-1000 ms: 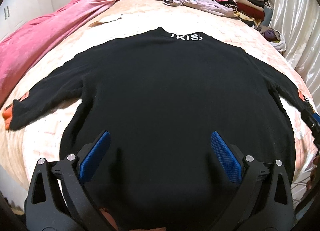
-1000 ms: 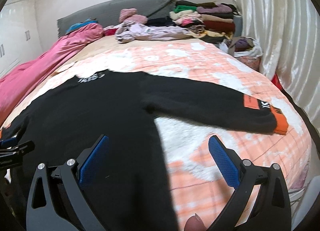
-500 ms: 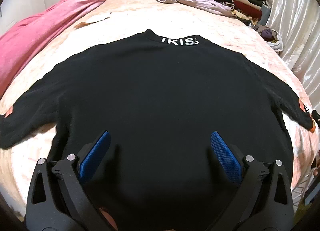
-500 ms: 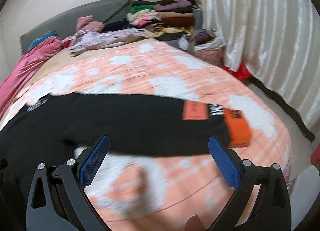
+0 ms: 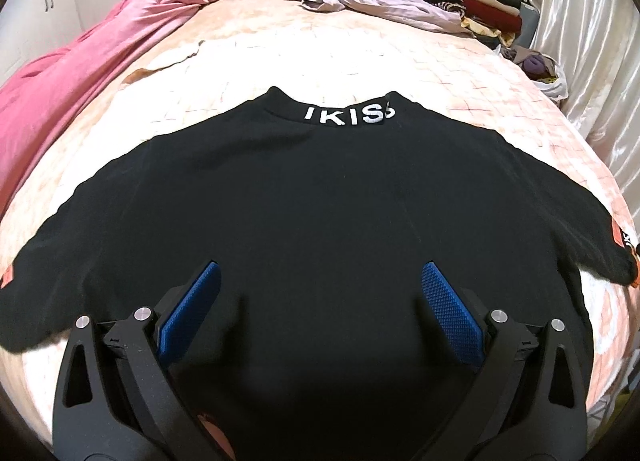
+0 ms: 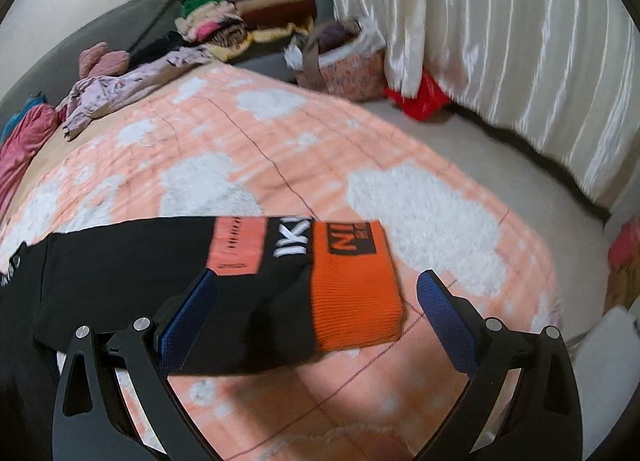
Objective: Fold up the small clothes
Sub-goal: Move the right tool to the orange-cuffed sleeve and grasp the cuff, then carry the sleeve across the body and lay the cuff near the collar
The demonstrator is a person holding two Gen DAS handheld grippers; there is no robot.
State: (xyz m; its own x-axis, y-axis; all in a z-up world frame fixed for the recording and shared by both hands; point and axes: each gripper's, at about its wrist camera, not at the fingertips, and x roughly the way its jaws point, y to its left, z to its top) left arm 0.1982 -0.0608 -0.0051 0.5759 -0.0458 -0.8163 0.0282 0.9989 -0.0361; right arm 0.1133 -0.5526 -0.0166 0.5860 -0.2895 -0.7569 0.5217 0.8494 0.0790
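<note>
Your right gripper (image 6: 318, 313) hung wide open and empty directly above the orange cuff (image 6: 354, 285) of the black sweater (image 5: 320, 221), which lay spread flat, back up, on the peach quilt (image 6: 280, 149). From the sweater's collar (image 5: 340, 111), the right sleeve (image 6: 160, 261) ran straight out sideways, its long axis crossing between your spread fingers, cuff end nearest the right-hand pad. Your left gripper (image 5: 320, 309), equally open and empty, hovered over the sweater's lower body, well away from that cuff. The right gripper looked the better placed to take the sleeve.
</note>
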